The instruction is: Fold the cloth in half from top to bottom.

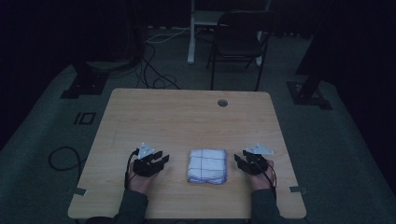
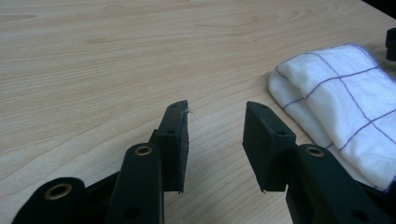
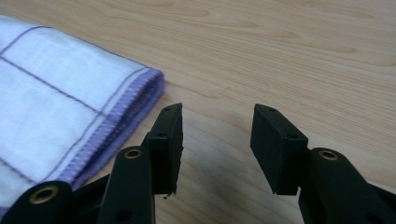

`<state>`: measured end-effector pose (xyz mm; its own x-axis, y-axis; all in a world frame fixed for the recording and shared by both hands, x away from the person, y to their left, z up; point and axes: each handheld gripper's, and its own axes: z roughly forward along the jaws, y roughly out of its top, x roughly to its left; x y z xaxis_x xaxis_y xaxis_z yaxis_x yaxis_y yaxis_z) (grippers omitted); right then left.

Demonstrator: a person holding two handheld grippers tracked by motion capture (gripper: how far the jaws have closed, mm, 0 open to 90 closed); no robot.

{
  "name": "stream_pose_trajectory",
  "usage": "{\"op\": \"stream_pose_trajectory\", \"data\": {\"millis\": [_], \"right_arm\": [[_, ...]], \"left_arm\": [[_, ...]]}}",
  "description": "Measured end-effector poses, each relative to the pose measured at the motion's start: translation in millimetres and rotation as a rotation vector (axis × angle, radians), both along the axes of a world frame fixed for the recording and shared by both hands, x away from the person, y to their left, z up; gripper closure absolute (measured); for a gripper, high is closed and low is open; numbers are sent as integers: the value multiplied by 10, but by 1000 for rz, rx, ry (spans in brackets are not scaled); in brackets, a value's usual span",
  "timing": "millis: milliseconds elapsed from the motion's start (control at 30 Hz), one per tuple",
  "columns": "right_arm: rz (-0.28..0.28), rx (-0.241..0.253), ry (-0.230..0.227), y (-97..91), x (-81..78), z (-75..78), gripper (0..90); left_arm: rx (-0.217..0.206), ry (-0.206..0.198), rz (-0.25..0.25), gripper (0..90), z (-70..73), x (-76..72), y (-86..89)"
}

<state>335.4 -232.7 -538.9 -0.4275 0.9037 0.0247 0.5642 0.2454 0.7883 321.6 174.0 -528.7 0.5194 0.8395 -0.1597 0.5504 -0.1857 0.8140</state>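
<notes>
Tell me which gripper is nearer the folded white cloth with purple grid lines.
Right. The right gripper sits just beside the folded white cloth with purple grid lines, open and not touching. The left gripper is open too, with more bare table between.

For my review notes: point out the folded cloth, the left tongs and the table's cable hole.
folded cloth [image 1: 207,165], high view, top face
left tongs [image 1: 163,159], high view, between tips
cable hole [image 1: 222,102], high view, centre

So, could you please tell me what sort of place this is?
Probably a lab or studio set up for recording: a lone wooden table on grey carpet, cables trailing across the floor, a folding chair and dark equipment stands around it.
</notes>
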Motion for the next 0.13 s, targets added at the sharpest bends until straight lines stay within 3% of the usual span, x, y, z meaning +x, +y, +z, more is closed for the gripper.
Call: {"op": "stream_pose_trajectory", "data": {"millis": [133], "right_arm": [[-24, 4, 4, -54, 23, -7, 542]], "left_arm": [[3, 14, 19, 607, 1, 25, 49]]}}
